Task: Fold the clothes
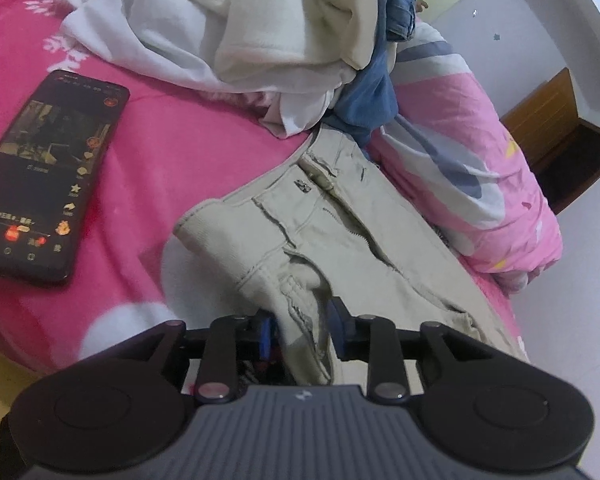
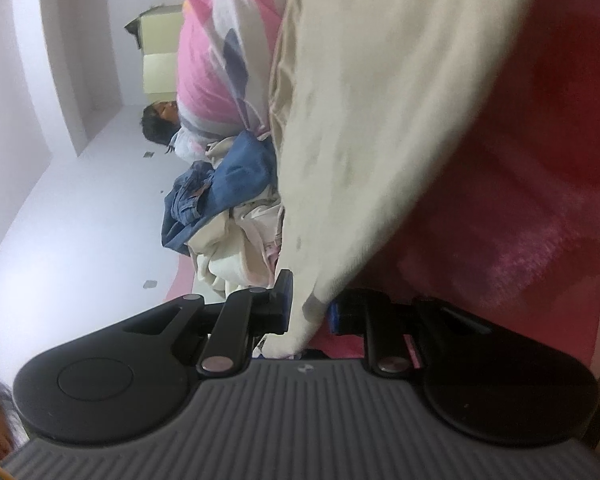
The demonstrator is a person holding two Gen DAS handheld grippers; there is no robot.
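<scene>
left hand-held gripper: I'm pinching a bunched fold of the beige trousers between my blue pads, jaws narrowed on the cloth at the front pocket edge.
right hand-held gripper: I'm clamping a thin end of the beige trousers, jaws nearly together, cloth running straight out ahead of the fingers; this view is rolled on its side.
beige trousers: lying spread on the pink bed directly ahead of my left hand-held gripper, waistband and open fly pointing away from me, metal button showing near the fly.
clothes pile: sitting beyond the trousers, far side from my left hand-held gripper; white and cream pieces heaped, blue denim tucked on its right edge, touching the trouser waistband end.
phone: lying flat on the bed, ahead and left of my left hand-held gripper, screen lit, apart from the trousers.
quilt: pink with grey and white patches, rolled up right of the trousers, just beside them.
person: a dark-haired head is showing past the quilt, far ahead of my right hand-held gripper; too small to tell more.
wooden furniture: standing far right, off the bed, near the wall.
</scene>
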